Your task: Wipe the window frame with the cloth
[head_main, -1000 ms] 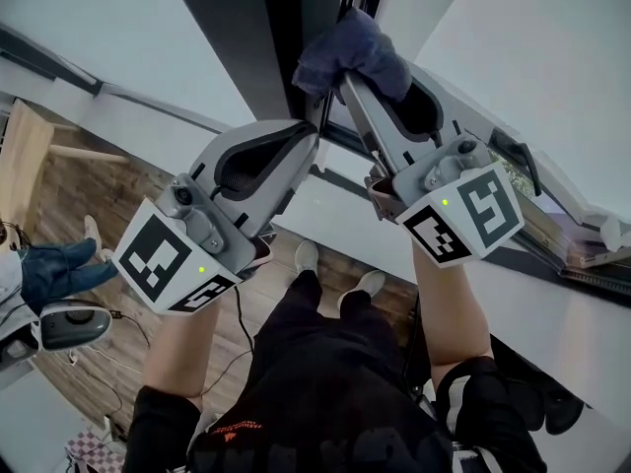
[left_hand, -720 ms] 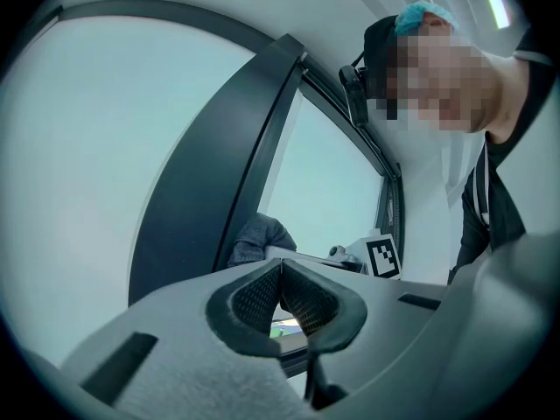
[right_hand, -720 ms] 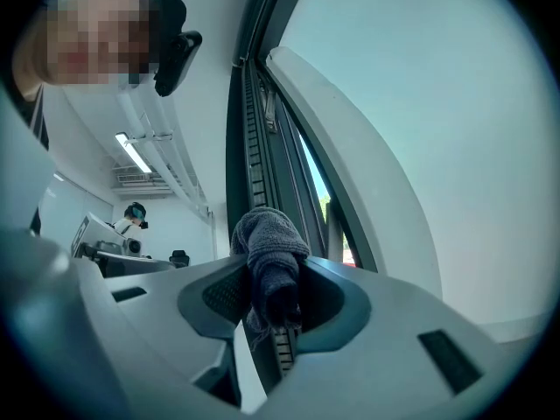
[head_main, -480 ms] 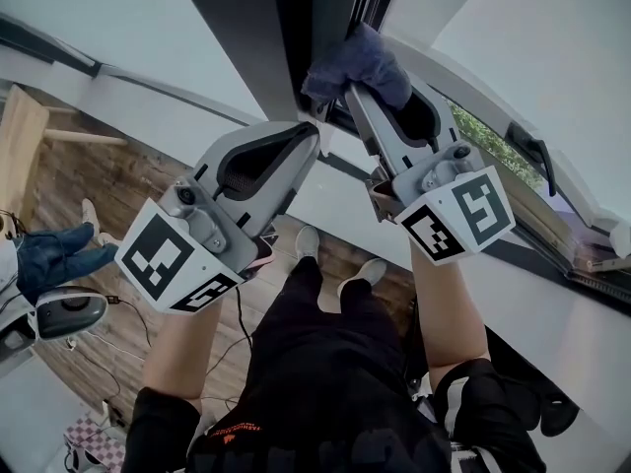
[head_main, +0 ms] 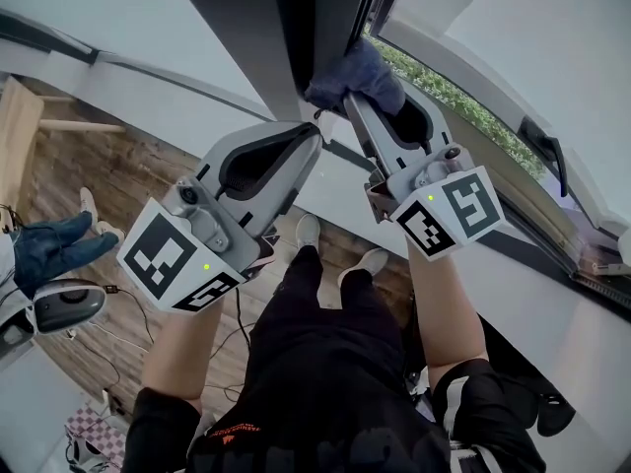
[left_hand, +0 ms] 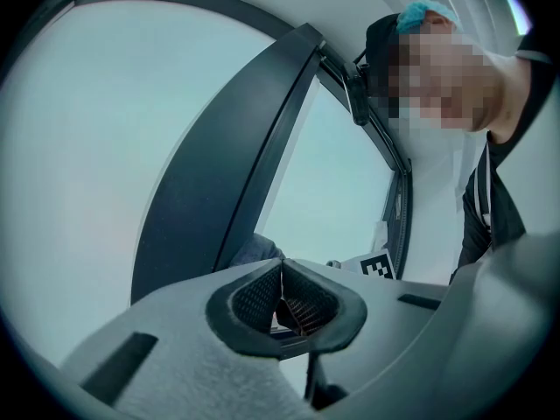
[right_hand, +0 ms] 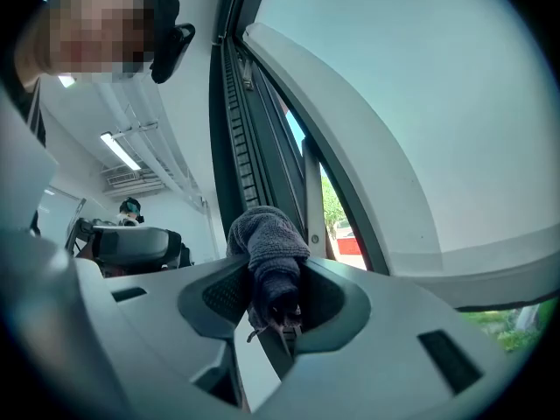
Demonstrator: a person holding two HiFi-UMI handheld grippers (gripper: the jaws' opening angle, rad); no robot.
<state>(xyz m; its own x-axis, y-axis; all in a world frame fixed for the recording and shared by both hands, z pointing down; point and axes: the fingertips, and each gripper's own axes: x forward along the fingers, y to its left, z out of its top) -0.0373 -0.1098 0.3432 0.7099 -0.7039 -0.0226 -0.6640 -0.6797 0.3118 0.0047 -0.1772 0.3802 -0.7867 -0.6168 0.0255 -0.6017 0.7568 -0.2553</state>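
Note:
A bunched dark blue cloth [head_main: 357, 75] is pinched in my right gripper [head_main: 347, 97], which is shut on it and presses it against the dark window frame [head_main: 306, 28] at the top centre. In the right gripper view the cloth [right_hand: 267, 248] bulges out between the jaws, up against the frame's dark rails [right_hand: 241, 112]. My left gripper [head_main: 314, 136] is held just left of and below the cloth, its jaws shut with nothing between them. From the left gripper view [left_hand: 281, 269] the tips meet in front of the dark frame post [left_hand: 236, 164].
An open window sash with a black handle [head_main: 547, 151] runs off to the right, greenery outside. Below are a wooden floor [head_main: 108, 180], the person's legs and shoes [head_main: 308, 233], a wooden table edge [head_main: 20, 131] and a seated person's jeans [head_main: 54, 244] at left.
The right gripper with the cloth has slid a little up along the frame. The view has shifted, showing more greenery through the window. The left gripper stays close by.

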